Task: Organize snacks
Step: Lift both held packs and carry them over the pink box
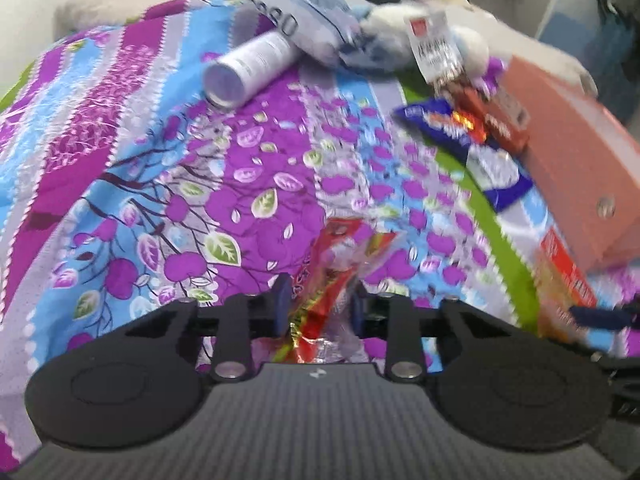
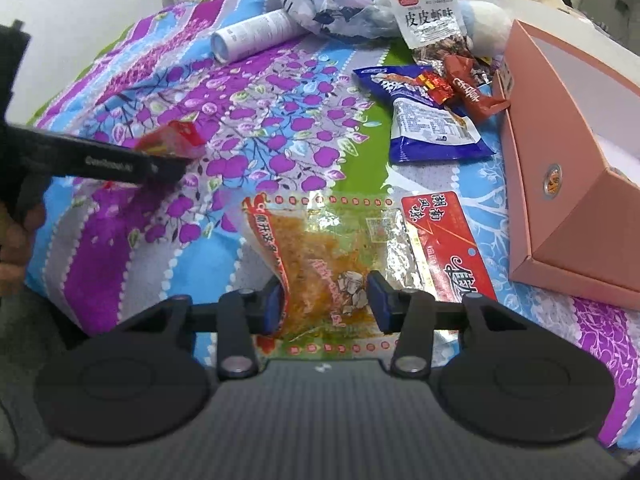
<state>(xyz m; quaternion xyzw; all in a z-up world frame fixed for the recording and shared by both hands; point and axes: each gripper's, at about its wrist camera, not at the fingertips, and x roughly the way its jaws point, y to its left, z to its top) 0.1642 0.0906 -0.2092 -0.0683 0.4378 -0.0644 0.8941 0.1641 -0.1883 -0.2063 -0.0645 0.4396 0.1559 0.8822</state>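
Through the left wrist view, my left claw (image 1: 320, 300) is clamped on a red snack packet (image 1: 326, 280), lifted off the floral bedsheet (image 1: 140, 152) so I can carry it toward the pink box (image 1: 576, 160).

Through the right wrist view, my right claw (image 2: 326, 300) straddles the clear spicy snack pouch (image 2: 320, 252) lying on the bed; I can't tell whether its pads press yet. It sits just beside the box for a short transfer.

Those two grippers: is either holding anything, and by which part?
The left gripper pinches a small red snack packet near its lower end. The right gripper straddles the clear orange snack bag; a firm grip cannot be told.
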